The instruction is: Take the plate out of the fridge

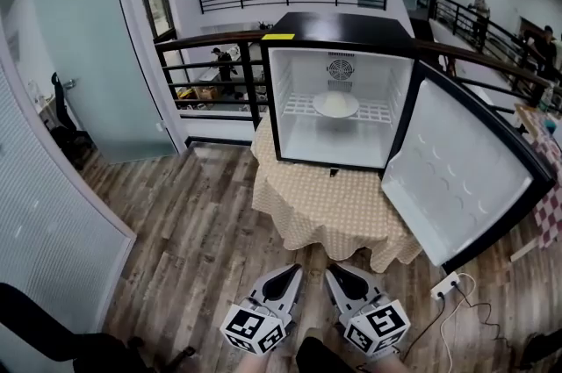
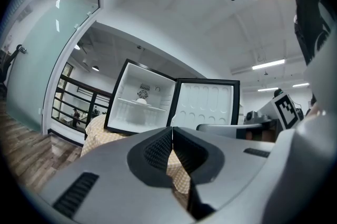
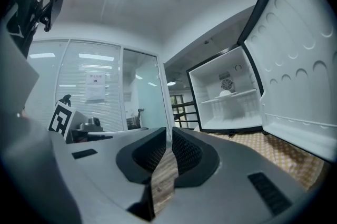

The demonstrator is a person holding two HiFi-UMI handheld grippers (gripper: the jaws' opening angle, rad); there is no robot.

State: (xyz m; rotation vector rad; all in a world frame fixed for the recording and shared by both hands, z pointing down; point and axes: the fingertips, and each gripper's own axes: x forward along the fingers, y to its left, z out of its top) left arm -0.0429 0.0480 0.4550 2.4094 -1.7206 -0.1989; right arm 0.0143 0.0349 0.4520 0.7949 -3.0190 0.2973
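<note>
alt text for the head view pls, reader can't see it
A black fridge stands open on a yellow checked tablecloth, a white plate on its wire shelf, the door swung out to the right. At the bottom edge the left tongs and right tongs sit side by side over the wood floor, well short of the fridge.

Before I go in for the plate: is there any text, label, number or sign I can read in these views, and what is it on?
No text is readable in any view.
The yellow label on the fridge top edge: too small to read.
The paper notice on the glass wall: print blurred, unreadable.
On the left gripper and right gripper: black-and-white square marker patterns only, no words.
</note>
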